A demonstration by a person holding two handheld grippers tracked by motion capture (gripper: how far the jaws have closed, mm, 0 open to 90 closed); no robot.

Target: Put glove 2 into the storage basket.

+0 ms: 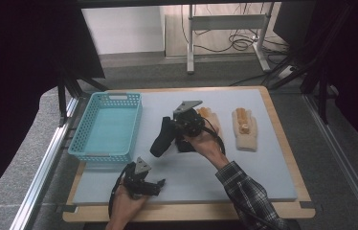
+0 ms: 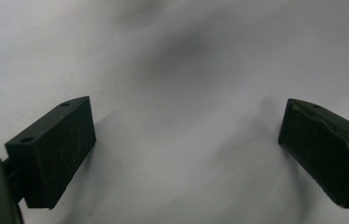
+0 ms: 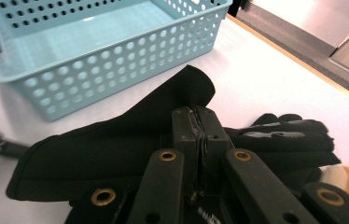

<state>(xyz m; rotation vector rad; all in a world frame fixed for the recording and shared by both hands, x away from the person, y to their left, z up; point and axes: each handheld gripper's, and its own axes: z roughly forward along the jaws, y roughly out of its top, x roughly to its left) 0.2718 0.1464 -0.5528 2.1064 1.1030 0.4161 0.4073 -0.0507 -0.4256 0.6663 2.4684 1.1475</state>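
the right hand-held gripper (image 3: pixel 199 135) is clamped on a black glove (image 3: pixel 116 140), with the blue basket (image 3: pixel 93 60) just beyond it. the left hand-held gripper (image 2: pixel 186 154) has its jaws apart over the table (image 2: pixel 186 70).

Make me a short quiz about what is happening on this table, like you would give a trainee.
1. True or false: the right hand-held gripper has its jaws shut on the black glove.
2. What stands to the left of the black glove in the high view: A) a red bowl, B) a light blue basket, C) a glass jar?
3. How do the jaws of the left hand-held gripper stand, and what is between them?

Key:
1. True; the glove hangs lifted from it.
2. B; it has nothing inside.
3. Wide open over the pale mat, with nothing between them. A cream glove lies to the right.
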